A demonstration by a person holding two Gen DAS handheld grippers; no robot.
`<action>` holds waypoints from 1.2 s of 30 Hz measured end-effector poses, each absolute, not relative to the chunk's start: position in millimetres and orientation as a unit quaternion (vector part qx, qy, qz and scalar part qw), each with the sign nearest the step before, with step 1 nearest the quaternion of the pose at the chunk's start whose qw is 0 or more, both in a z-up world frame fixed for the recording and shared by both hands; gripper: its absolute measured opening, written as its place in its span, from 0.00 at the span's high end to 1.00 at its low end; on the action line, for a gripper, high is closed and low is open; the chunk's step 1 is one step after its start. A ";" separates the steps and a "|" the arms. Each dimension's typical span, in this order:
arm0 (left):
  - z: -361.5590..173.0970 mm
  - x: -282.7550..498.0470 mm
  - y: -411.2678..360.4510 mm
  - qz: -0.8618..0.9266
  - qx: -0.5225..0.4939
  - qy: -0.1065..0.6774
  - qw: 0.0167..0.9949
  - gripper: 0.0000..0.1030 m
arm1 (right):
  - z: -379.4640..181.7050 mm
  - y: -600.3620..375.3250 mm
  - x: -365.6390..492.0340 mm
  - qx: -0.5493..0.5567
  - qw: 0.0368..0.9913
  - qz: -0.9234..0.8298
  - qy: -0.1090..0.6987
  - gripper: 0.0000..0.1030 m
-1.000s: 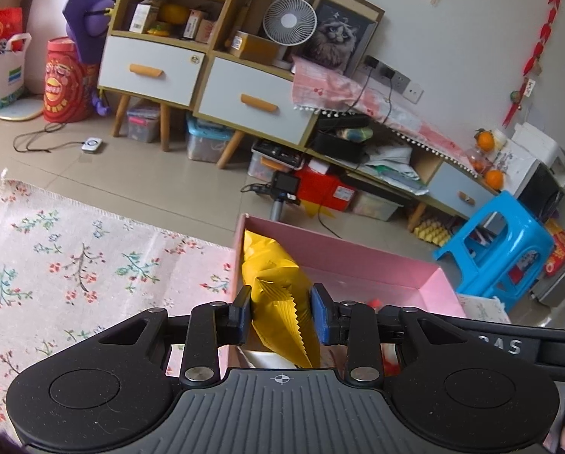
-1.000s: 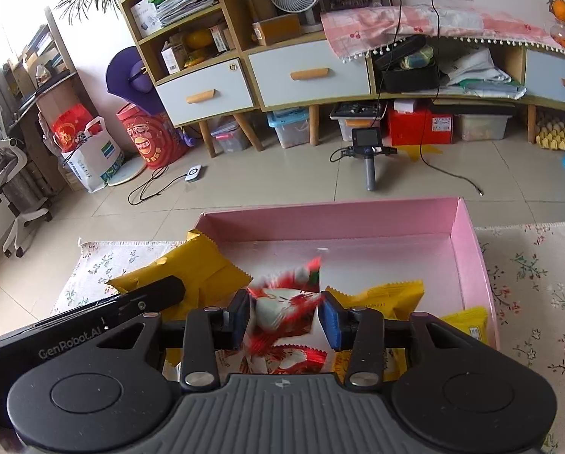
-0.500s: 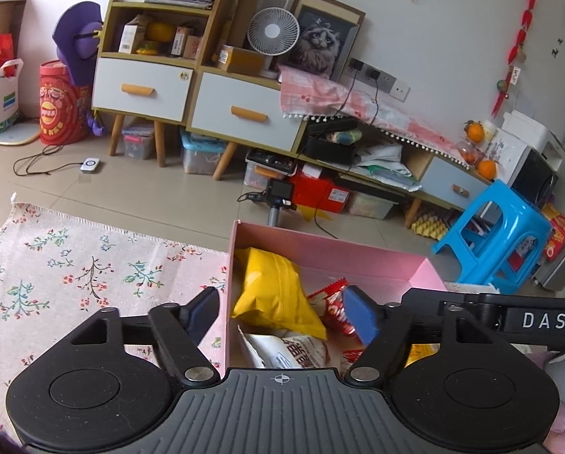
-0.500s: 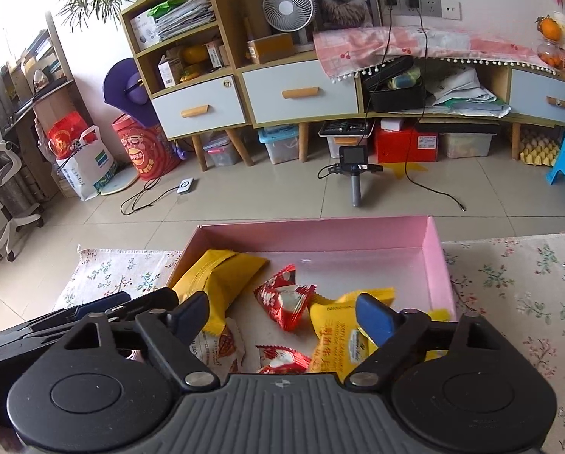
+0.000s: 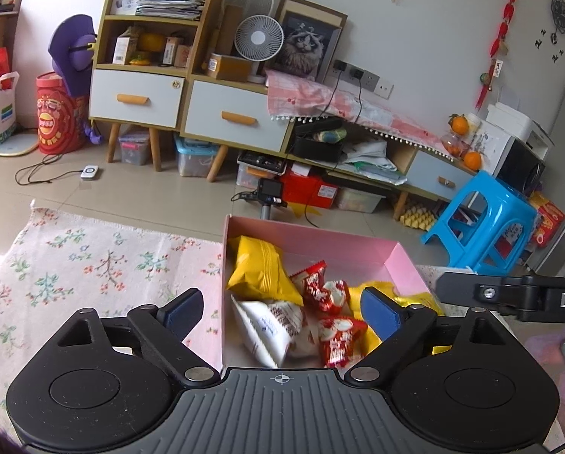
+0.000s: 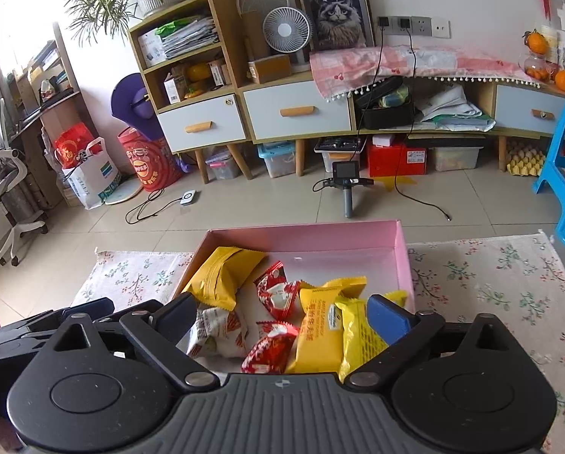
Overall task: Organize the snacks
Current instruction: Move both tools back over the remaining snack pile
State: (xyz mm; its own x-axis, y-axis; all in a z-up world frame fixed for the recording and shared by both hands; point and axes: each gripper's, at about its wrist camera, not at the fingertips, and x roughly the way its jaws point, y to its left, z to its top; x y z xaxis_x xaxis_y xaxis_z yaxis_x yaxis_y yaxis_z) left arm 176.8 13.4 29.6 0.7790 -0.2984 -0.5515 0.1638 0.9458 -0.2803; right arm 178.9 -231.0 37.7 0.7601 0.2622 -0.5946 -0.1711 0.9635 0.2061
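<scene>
Straight ahead of the tongs the far half of the pink box [image 6: 402, 261] lies bare, snack packets [image 6: 331, 325] crowd the near half, floral mat [image 6: 502, 283] open either side.

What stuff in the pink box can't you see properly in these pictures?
- Near end of the pink box, both views: hidden behind each gripper's black body.
- Yellow packets, left view: mostly covered by the open left gripper.
- White packet, right view: partly behind a finger of the open right gripper.
- Writing on the red packets: too small and blurry to read.
</scene>
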 end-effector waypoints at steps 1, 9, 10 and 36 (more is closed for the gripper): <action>30.4 173.5 14.9 -0.123 -0.109 0.309 0.937 0.11 | 38.6 -232.5 174.7 0.070 0.936 0.115 0.325 0.12; 33.9 147.7 21.9 -0.126 -0.102 0.314 0.935 0.07 | 42.9 -237.5 146.0 0.067 0.938 0.114 0.320 0.11; 34.1 143.9 22.9 -0.128 -0.102 0.315 0.935 0.07 | 43.6 -238.0 141.6 0.068 0.938 0.115 0.319 0.11; 8.3 53.1 47.0 -0.156 -0.035 0.348 0.924 0.03 | -3.5 -230.8 50.6 0.066 0.932 0.136 0.330 0.08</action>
